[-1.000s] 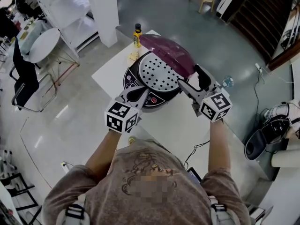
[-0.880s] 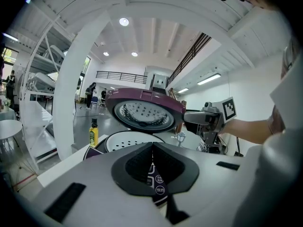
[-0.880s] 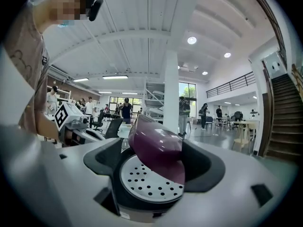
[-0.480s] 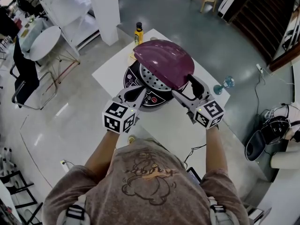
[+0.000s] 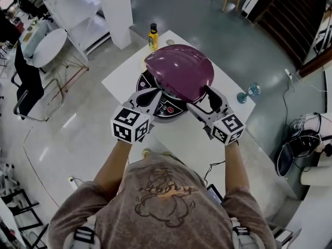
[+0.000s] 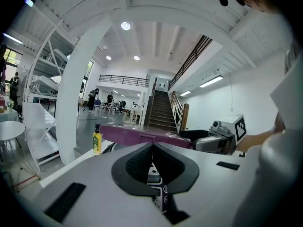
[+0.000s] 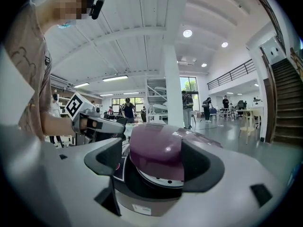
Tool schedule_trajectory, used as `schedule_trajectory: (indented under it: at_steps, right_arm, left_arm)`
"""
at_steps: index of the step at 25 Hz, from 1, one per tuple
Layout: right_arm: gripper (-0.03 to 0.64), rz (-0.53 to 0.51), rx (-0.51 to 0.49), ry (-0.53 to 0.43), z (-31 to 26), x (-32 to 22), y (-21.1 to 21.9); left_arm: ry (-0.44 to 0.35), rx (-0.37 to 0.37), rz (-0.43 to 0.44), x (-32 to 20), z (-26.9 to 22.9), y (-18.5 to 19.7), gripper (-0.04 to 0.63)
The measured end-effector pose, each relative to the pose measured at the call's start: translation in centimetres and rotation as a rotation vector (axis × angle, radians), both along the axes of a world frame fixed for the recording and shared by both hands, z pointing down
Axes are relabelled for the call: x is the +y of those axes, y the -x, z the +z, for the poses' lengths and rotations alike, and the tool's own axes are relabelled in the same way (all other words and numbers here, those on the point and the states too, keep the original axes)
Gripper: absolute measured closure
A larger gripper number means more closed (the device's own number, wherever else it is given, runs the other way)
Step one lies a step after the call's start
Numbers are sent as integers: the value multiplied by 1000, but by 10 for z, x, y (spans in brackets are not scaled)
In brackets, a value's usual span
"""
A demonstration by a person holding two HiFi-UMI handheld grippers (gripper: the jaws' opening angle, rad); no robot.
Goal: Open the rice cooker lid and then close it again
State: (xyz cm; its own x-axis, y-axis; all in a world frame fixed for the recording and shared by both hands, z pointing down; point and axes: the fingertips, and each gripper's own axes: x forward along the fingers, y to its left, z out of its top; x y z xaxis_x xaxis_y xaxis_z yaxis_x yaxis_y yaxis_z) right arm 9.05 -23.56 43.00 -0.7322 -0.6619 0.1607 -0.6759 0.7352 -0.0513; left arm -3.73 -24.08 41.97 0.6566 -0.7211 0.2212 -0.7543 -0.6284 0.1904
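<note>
A: Largest first?

B: White table (image 5: 122,74), seen from above. Carries a rice cooker (image 5: 167,109) on its far half, black button panel turned toward the person.

A: Changed in the last second?

B: Purple lid (image 5: 179,69): no longer tipped back with the holed inner plate bared, as a second ago. Now lying almost flat over the pot. From the right gripper view, still shows a sliver of the plate's metal rim under the front edge, so probably not latched yet.

A: Meaning for the task?

B: Opening done and closing nearly done, by the look of it. Likely needs only a last press on the front of the lid until latched.

A: And the grippers?

B: Left gripper (image 6: 152,148): jaws pressed together on nothing, tips just beside the lid's left front edge, over the panel. Right gripper (image 7: 155,151): jaws spread wide and holding nothing, with the lid's right front edge in the gap between them. Touching it or just short, cannot tell.

A: Anything smaller?

B: Yellow bottle (image 5: 153,37), upright at the table's far corner behind the cooker, well apart from both grippers.
</note>
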Motion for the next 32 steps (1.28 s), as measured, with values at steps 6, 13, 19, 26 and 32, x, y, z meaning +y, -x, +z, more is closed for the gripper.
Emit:
schedule_trajectory:
  at_steps: [6,13,19,26,32]
  right_arm:
    - [238,-3,-5,4,0,0,1]
    - [241,-1,-10,3,0,-1,0]
    - [241,5,-19,3,1,-1,0]
    - [241,15,-27,4,1,-1,0]
    - [242,16,-30,17,5,1,2]
  left_arm:
    - [-49,7,17,-20,-23,-6,574]
    - [-63,4,34,-41,-32,-14,574]
    - [-60,-32,53,-53,-29,-19,574]
    - [-41,-47,52,-54,-22,-18,574]
    - [-31,-51,54,-52,-14,-16,574]
